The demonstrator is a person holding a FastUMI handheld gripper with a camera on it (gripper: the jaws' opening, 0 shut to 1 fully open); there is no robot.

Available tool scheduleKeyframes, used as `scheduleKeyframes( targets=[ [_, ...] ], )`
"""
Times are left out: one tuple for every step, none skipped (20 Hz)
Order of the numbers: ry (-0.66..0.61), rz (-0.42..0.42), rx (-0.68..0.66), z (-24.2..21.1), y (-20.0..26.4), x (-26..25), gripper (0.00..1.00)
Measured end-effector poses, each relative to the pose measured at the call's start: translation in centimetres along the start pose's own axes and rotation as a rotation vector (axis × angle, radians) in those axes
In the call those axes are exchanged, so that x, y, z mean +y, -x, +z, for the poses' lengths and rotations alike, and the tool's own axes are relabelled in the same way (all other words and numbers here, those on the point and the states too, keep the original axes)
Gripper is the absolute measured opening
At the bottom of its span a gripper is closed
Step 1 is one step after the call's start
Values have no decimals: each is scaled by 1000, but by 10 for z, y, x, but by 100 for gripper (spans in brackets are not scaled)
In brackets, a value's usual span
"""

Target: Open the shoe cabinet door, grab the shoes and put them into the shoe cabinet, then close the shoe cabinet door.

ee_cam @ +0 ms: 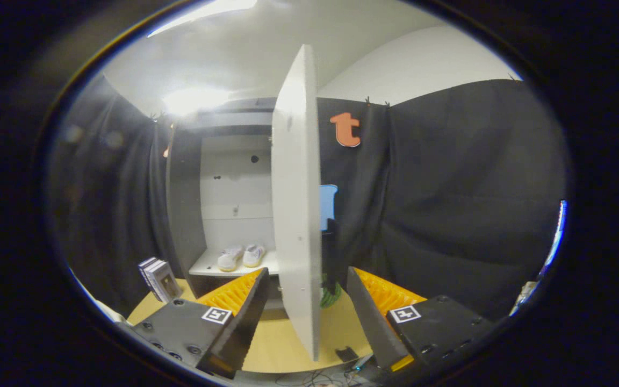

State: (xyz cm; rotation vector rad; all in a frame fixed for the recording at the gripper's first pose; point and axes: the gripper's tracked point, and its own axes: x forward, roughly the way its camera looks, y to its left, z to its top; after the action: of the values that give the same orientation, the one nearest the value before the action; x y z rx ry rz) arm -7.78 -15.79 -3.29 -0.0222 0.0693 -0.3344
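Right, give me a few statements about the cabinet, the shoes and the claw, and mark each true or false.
1. The cabinet door is open. True.
2. The shoes sit on the table outside the cabinet. False: they rest on a shelf inside the cabinet.
3. The claw is shut on the door. False: its fingers are apart, the door's edge standing between them.
4. A stack of books stands on the table beside the cabinet. True.
5. The shoes are black. False: they are white.
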Motion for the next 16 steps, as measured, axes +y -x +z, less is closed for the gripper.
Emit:
scheduleKeyframes(
  targets=[
    [-2, -4, 1, 3, -3, -19, 91],
    [-5, -6, 0, 5, -9, -37, 91],
    [-9, -6, -4, 5, -18, -52, 91],
    [-12, 1, -9, 7, -29, -64, 91],
    [-12, 6, -12, 10, -41, -76, 91],
    [-11, 15, -16, 10, -56, -86, 91],
    [-14, 29, -15, 11, -73, -92, 91],
    [-13, 44, -16, 12, -92, -97, 91],
    [-10, 59, -17, 10, -112, -98, 91],
    [-12, 82, -19, 10, -131, -95, 91],
    [-13, 102, -19, 8, -148, -93, 91],
    [-12, 122, -19, 6, -164, -89, 91],
    [-10, 137, -20, 6, -181, -85, 91],
    [-14, 153, -16, 4, -196, -81, 91],
    [-22, 170, -11, 1, -212, -76, 91],
    [-31, 187, -3, -2, -225, -71, 91]
  ],
)
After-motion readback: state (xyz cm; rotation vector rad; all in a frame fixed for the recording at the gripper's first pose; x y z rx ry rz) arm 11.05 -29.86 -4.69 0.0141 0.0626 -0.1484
